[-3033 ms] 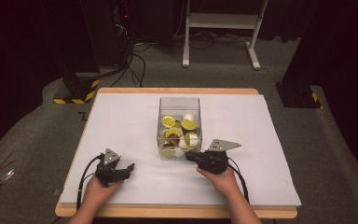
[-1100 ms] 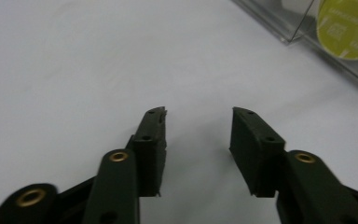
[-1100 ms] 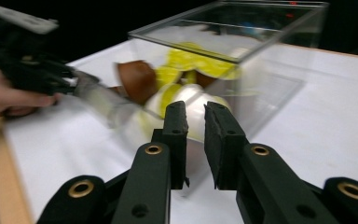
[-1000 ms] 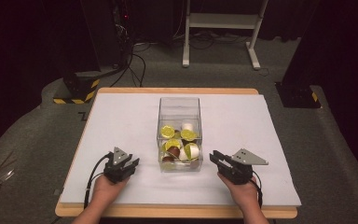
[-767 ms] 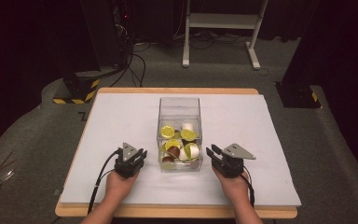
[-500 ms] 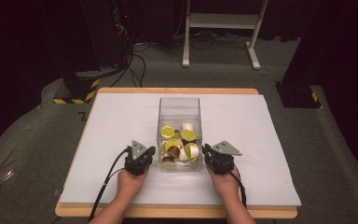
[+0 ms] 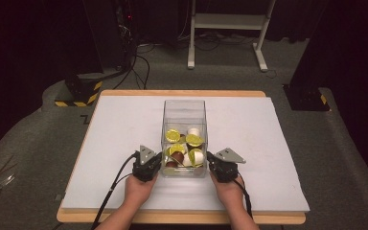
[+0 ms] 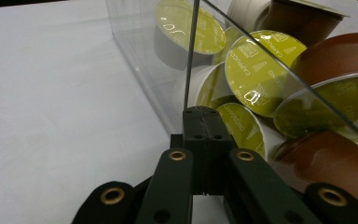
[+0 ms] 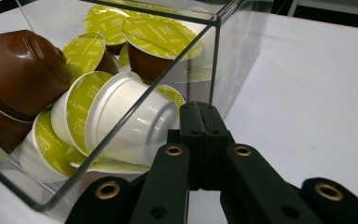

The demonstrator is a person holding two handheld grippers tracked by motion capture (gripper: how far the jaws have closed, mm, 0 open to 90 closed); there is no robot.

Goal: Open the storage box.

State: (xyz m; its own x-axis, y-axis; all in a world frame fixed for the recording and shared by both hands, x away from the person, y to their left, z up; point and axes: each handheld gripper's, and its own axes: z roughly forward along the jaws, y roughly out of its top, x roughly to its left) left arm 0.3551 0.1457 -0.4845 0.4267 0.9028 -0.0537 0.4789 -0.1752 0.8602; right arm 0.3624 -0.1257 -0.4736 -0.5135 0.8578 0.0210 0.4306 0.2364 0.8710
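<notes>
- Both hands have closed in from the table's outer areas to the near corners of the clear, square-sided plastic box (image 7: 184,125), and both sets of jaws have just been closing with nothing between them.
- Left gripper (image 7: 148,165): jaws pressed together on nothing, tips against the box's near-left corner edge (seen in the left gripper view (image 8: 204,122)).
- Right gripper (image 7: 220,166): jaws likewise clenched empty, tips at the near-right corner (image 9: 201,116).
- Box position: upright near the middle of the white table sheet (image 7: 124,124), towards the person's edge, between the two grippers.
- Step in hand (judged): bracing the box from both sides with closed tips, ready to shift or steady it.
- Next move calls for equal, opposed pressure low on the two walls; uneven force would probably turn the box or tip it.
- Count: one box; two grippers; coffee capsules (image 7: 173,136) piled inside, roughly eight distinguishable, with green foil lids on white or brown bodies (an exact count is not possible, as some lie beneath others).
</notes>
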